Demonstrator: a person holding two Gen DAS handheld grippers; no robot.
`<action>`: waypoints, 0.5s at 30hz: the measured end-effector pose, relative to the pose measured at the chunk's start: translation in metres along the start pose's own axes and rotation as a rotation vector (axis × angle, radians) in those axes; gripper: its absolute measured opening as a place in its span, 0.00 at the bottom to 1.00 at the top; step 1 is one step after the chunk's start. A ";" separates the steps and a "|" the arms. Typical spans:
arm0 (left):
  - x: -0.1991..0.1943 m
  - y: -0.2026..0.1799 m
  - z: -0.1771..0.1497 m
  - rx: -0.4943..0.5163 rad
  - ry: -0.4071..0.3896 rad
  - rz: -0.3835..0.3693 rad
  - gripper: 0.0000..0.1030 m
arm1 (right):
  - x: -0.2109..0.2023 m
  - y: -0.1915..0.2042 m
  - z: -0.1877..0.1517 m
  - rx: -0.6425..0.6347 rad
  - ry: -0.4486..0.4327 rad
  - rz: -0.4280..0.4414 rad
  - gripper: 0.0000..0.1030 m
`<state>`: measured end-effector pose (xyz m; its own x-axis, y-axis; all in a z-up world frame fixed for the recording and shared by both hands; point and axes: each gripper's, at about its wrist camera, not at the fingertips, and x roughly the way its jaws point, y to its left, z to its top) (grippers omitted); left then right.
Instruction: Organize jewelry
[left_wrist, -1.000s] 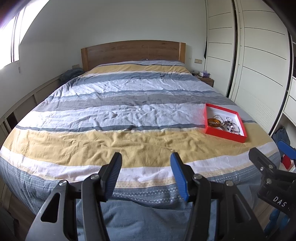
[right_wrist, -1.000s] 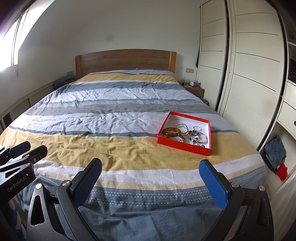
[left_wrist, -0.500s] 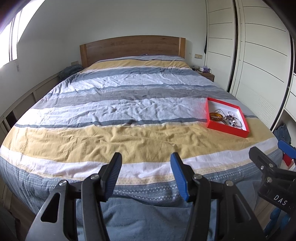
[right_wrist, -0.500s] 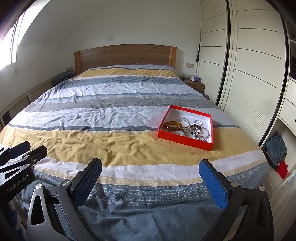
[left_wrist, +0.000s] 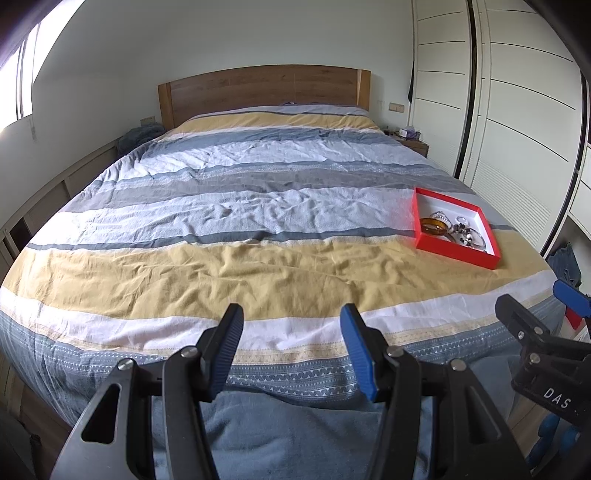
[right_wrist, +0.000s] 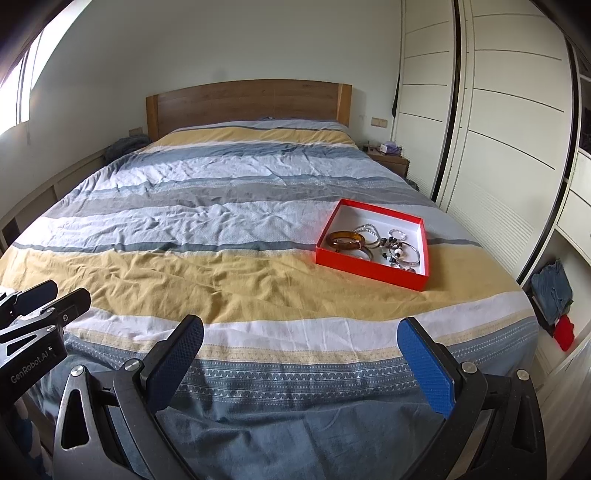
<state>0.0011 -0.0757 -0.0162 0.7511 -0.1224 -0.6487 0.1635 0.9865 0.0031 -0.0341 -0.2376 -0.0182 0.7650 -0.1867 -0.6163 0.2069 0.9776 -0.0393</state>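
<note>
The red tray (right_wrist: 373, 267) of jewelry (right_wrist: 373, 243) sits on the bed (right_wrist: 207, 258), right of centre in both views, its long axis running away from the cameras. Both tools gape empty: the right tool (right_wrist: 301, 363) lies nearer it, the left tool (left_wrist: 291, 350) further left.
</note>
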 end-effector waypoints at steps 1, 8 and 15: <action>0.001 0.001 0.000 0.000 0.002 -0.001 0.51 | 0.001 0.001 0.000 -0.001 0.003 -0.001 1.00; 0.005 0.002 -0.002 -0.003 0.012 -0.006 0.51 | 0.006 0.002 -0.002 -0.006 0.019 -0.004 1.00; 0.010 0.003 -0.003 -0.005 0.022 -0.010 0.51 | 0.011 0.003 -0.004 -0.009 0.032 -0.004 1.00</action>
<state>0.0073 -0.0738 -0.0247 0.7350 -0.1295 -0.6656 0.1675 0.9858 -0.0069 -0.0277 -0.2361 -0.0278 0.7442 -0.1875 -0.6411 0.2043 0.9777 -0.0487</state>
